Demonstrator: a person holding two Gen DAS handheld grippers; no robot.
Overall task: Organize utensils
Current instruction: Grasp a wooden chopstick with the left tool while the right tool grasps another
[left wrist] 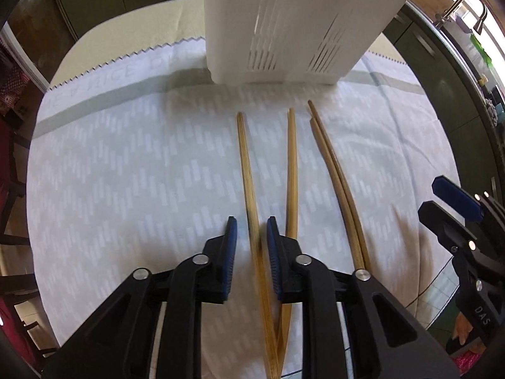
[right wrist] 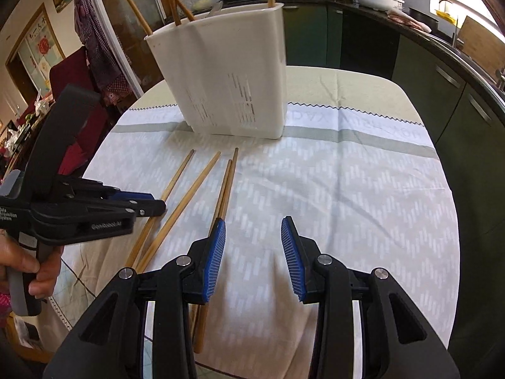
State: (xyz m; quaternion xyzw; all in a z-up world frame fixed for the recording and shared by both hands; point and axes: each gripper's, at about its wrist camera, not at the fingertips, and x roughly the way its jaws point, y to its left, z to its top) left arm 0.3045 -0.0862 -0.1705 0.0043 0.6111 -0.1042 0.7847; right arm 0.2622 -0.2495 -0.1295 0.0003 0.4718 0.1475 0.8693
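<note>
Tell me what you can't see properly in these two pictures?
- Left wrist view: the top of the holder is cut off by the frame's edge, so its contents are hidden.
- Left wrist view: the near ends of the chopsticks run under the left gripper.
- Right wrist view: the holder's white wall hides the lower parts of the chopsticks inside.
- Right wrist view: the writing on the cloth is too faint to read.

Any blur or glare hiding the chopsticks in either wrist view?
Left wrist view: the chopstick between the left tongs is motion-smeared; window glare whitens the top right corner. Right wrist view: chopsticks sharp; fisheye bends the table edge.
</note>
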